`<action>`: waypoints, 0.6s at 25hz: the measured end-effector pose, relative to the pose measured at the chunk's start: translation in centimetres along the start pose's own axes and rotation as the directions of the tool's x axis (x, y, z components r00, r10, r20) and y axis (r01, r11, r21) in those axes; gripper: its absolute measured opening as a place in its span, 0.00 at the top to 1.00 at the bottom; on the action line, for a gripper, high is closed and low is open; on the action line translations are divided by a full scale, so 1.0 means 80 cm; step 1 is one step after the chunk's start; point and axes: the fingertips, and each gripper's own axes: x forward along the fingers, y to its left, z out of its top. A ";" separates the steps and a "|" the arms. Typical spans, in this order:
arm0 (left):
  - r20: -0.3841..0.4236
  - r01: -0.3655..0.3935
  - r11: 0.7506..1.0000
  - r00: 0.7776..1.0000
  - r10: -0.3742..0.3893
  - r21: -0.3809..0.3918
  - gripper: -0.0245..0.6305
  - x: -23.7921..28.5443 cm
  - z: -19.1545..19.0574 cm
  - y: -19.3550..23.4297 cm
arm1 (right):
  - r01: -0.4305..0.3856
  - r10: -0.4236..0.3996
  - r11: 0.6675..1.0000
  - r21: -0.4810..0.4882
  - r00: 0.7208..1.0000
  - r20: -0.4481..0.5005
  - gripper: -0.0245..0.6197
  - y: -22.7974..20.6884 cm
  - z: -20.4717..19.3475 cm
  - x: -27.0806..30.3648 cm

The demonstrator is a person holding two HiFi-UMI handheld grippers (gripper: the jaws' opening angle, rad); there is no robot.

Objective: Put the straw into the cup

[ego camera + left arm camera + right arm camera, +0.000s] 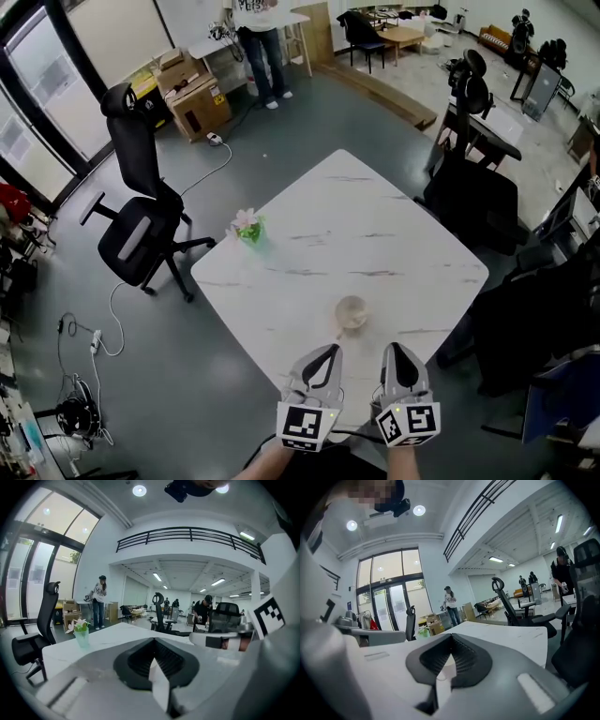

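Observation:
A small clear cup (352,313) stands on the white marble table (375,234), near its front edge. Both grippers hover side by side just in front of the cup and point toward it. My left gripper (334,349) has its jaws together with nothing between them, as the left gripper view (153,640) also shows. My right gripper (388,348) is likewise shut and empty, its tips meeting in the right gripper view (451,635). No straw shows in any view.
A little green vase with a pink flower (248,227) sits near the table's left corner. A black office chair (141,220) stands left of the table and more dark chairs (473,192) to its right. A person (261,42) stands far behind by cardboard boxes (192,94).

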 end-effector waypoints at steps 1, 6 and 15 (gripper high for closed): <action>0.010 -0.008 1.000 1.000 0.008 -0.004 0.96 -0.005 0.003 -0.004 | -0.004 0.004 1.000 -0.010 1.000 -0.004 0.97 0.001 0.001 -0.007; 0.051 -0.027 1.000 0.998 0.027 0.002 0.96 -0.031 0.007 -0.027 | -0.030 0.030 0.999 -0.033 0.999 0.013 0.98 0.009 0.008 -0.045; 0.122 -0.066 0.998 0.991 0.064 0.011 0.96 -0.072 0.021 -0.068 | -0.090 0.095 0.994 -0.067 0.993 0.072 0.97 0.021 0.028 -0.103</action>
